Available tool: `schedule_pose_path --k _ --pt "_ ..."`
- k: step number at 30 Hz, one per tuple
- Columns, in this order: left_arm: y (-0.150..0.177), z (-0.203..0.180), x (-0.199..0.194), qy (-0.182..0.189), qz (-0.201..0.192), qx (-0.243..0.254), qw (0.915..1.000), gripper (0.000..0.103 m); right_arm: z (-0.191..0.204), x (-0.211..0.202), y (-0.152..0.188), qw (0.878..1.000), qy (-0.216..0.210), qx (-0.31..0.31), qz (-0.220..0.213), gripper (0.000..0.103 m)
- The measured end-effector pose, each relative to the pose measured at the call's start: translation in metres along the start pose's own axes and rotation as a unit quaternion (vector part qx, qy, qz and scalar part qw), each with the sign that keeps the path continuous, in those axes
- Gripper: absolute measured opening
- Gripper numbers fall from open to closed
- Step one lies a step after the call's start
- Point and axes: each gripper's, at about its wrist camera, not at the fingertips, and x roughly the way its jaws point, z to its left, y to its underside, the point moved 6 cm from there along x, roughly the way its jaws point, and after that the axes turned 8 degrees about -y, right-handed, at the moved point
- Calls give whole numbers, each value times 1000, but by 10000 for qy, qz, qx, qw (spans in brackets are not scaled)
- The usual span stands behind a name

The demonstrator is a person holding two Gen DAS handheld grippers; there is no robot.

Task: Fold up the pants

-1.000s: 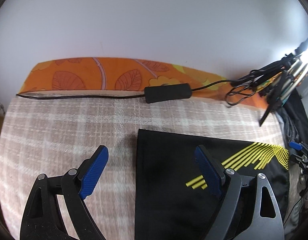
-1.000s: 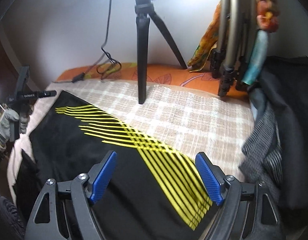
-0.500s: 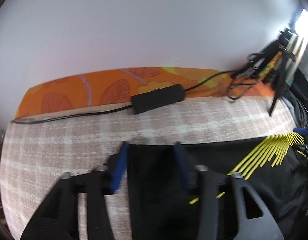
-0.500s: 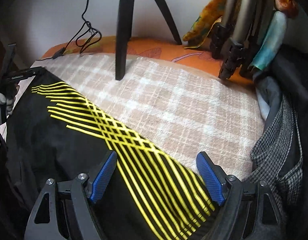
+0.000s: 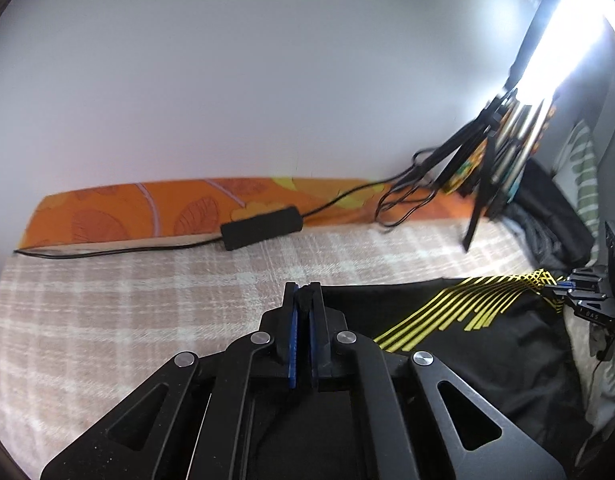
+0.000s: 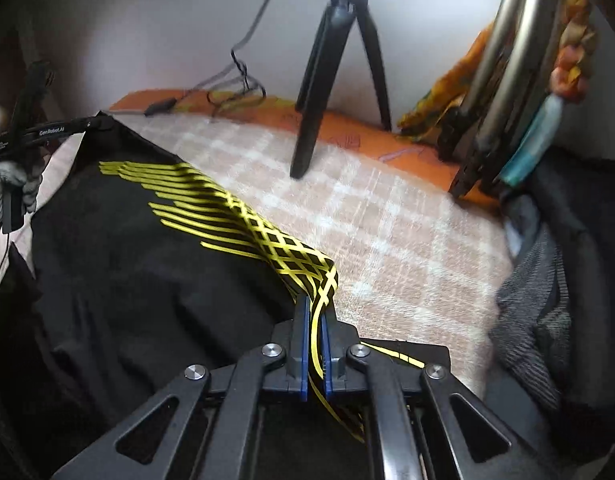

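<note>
Black pants with yellow stripes lie on a beige plaid blanket. My left gripper is shut on the pants' far left corner. In the right wrist view the pants spread to the left, and my right gripper is shut on the striped corner, which is lifted off the blanket. The left gripper also shows at the far left of the right wrist view, pinching the other corner. The right gripper shows at the right edge of the left wrist view.
A black cable with an inline box lies along the orange patterned sheet by the wall. A black tripod stands on the blanket. Dark and grey clothes pile at the right, with metal poles behind them.
Both grippers were open above the pants a second ago. Both have closed on the far edge corners, and the right corner has risen off the blanket.
</note>
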Motion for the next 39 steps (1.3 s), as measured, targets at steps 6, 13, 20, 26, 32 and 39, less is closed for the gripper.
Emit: schedule_pose_path --k 6,13,20,26,32,39 --pt "1 2 -50 107 -260 -25 9996 3 28 -44 1 9995 106 -106 -269 2" --pt "28 1 -127 224 -559 5 9982 3 68 -103 16 9976 194 -359 -562 2" --pt "66 -12 -183 329 -716 59 9969 3 102 -138 50 9951 360 -661 -641 2" --pt "110 -23 -214 377 -707 186 9966 3 129 -153 91 9919 561 -906 -685 2" --pt "167 -29 -223 445 -321 373 9978 3 152 -145 137 9914 589 -1026 -567 2" --pt "224 -37 -218 360 224 799 9959 3 164 -133 181 9913 657 -1045 -451 2"
